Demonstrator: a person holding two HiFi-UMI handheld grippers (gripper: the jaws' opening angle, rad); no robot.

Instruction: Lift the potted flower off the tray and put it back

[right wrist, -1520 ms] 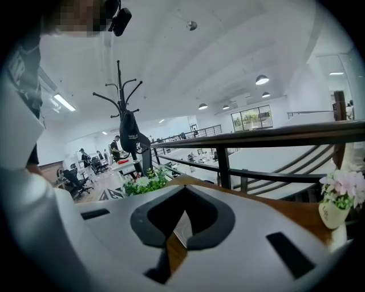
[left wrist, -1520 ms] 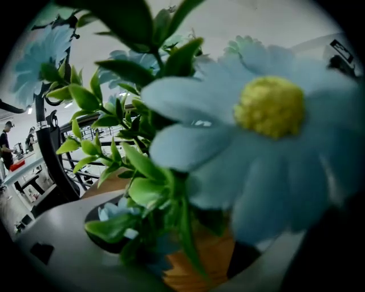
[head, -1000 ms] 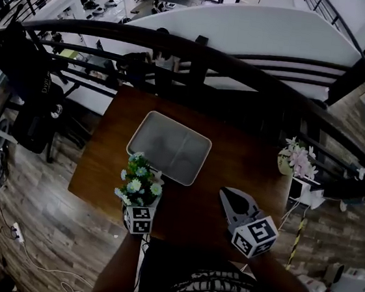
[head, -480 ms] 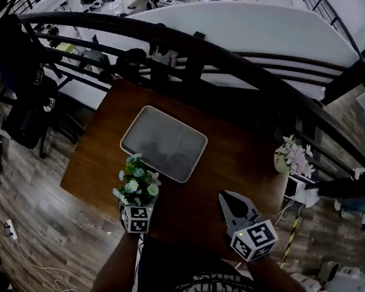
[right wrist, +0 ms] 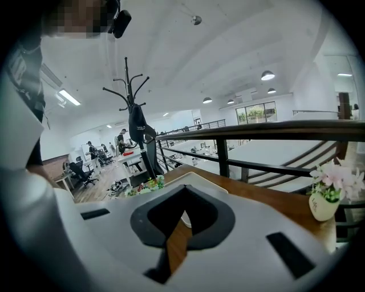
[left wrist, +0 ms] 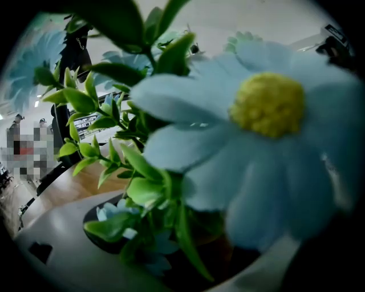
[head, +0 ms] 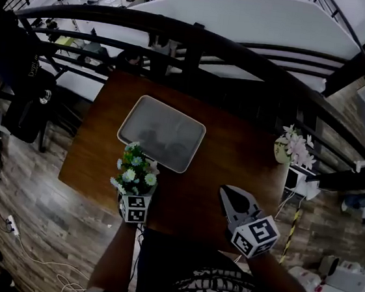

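Observation:
The potted flower (head: pixel 132 171), with green leaves and pale blue blooms, is off the grey tray (head: pixel 161 133), just before its near-left corner. My left gripper (head: pixel 132 194) is shut on its dark pot (left wrist: pixel 214 251). Blooms and leaves (left wrist: pixel 251 142) fill the left gripper view. I cannot tell whether the pot rests on the wooden table (head: pixel 230 157) or hangs above it. My right gripper (head: pixel 227 194) is shut and holds nothing, above the table's near right part. Its closed tips (right wrist: pixel 185 182) point toward the tray (right wrist: pixel 197 177).
A small vase of pink flowers (head: pixel 291 150) stands at the table's right edge and shows in the right gripper view (right wrist: pixel 329 194). A dark railing (head: pixel 200 46) runs behind the table. A coat stand (right wrist: pixel 136 122) is to the left.
The head camera has shifted a little. The potted flower stays in my left gripper by the tray's near edge. My right gripper has hardly moved.

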